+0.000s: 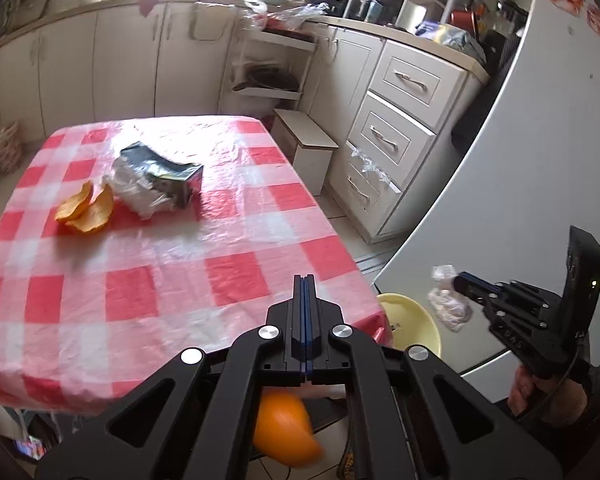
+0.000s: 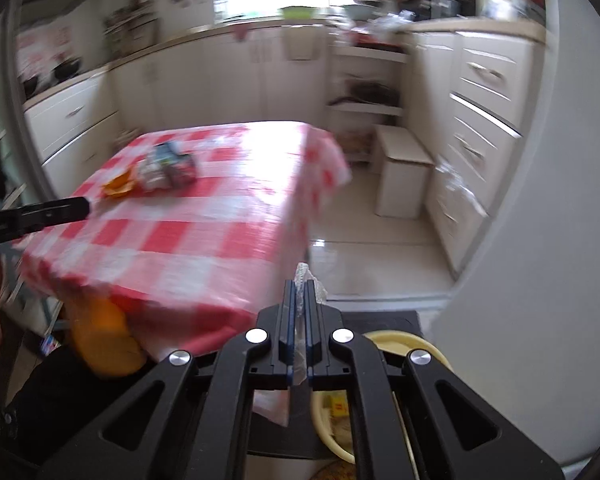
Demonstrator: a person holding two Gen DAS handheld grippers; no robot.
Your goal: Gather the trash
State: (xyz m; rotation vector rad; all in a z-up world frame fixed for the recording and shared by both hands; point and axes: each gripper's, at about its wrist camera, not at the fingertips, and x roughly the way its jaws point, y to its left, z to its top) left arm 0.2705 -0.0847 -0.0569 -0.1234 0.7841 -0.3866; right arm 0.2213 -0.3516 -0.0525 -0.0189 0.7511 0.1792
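Note:
My left gripper (image 1: 305, 279) is shut with nothing between its fingers, over the near edge of the red-checked table (image 1: 160, 280). A blurred orange peel (image 1: 286, 430) is in the air below it, apart from the fingers. In the right wrist view this peel (image 2: 104, 340) is under the left gripper (image 2: 85, 205). My right gripper (image 2: 300, 285) is shut on a crumpled clear plastic wrap (image 2: 305, 276), above a yellow bowl (image 2: 404, 338). The right gripper (image 1: 458, 280) with the wrap (image 1: 448, 302) is off the table's right corner. More orange peels (image 1: 86, 208), a dark carton (image 1: 168, 170) and white wrapping (image 1: 134, 190) lie on the table.
A small white step stool (image 1: 308, 148) stands beyond the table. White drawers (image 1: 396, 120) line the right side, and the white fridge door (image 1: 520, 168) is close at the right. A person's hand (image 1: 540, 394) holds the right gripper. The yellow bowl (image 1: 414, 320) holds scraps.

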